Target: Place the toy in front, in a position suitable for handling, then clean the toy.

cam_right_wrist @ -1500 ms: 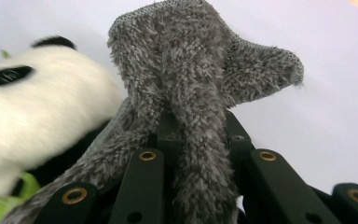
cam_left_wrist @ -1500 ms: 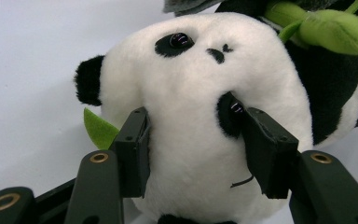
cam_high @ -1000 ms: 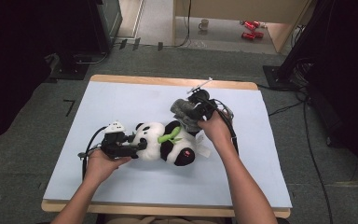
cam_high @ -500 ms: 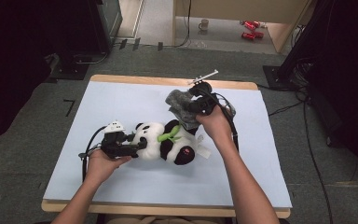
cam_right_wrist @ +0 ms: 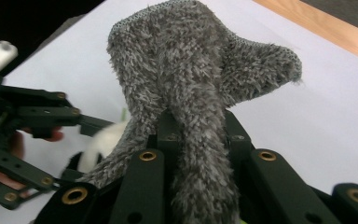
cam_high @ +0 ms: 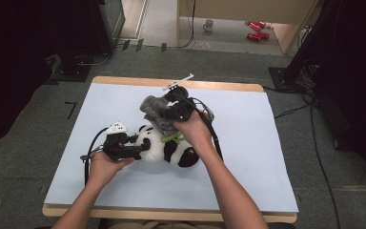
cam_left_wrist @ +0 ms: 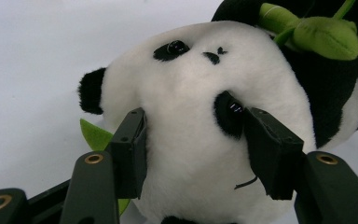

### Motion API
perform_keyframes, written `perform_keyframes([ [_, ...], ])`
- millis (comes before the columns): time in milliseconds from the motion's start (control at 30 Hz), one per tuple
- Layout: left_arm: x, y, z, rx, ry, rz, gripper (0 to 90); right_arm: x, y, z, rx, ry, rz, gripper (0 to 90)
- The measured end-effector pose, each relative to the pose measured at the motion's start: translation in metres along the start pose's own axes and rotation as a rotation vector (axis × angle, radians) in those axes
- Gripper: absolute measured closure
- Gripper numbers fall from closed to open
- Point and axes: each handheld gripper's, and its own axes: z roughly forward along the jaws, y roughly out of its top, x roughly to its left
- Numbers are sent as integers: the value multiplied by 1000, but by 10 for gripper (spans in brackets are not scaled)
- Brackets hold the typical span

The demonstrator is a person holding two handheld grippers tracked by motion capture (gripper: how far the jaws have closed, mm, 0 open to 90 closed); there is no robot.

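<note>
A black-and-white panda plush with a green leaf at its neck lies on its side in the middle of the pale mat. My left gripper is shut on the panda's head; in the left gripper view both jaws press into the white fur of the panda plush around my left gripper. My right gripper hangs just above the panda's body, shut on a grey fuzzy cloth. In the right gripper view the grey cloth stands up out of my right gripper.
The mat covers a wooden table whose far edge shows. The right gripper's cable trails back along the forearm. A mug and red items sit on the floor beyond. Bare mat lies left, right and in front.
The right gripper has carried the grey cloth up and then leftward over the panda. The left gripper and the panda have stayed put.
</note>
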Motion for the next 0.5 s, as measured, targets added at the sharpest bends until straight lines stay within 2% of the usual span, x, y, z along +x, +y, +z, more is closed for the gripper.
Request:
perform_keyframes([
  [300, -1, 0, 0, 0, 7, 6, 438, 26, 2, 20, 26, 52, -32, 751],
  [433, -1, 0, 0, 0, 8, 5, 438, 35, -3, 32, 64, 63, -44, 751],
  [467, -1, 0, 0, -2, 9, 5, 438, 37, -8, 41, 95, 66, -48, 751],
  [500, -1, 0, 0, -2, 10, 2, 438, 37, -8, 41, 95, 66, -48, 751],
])
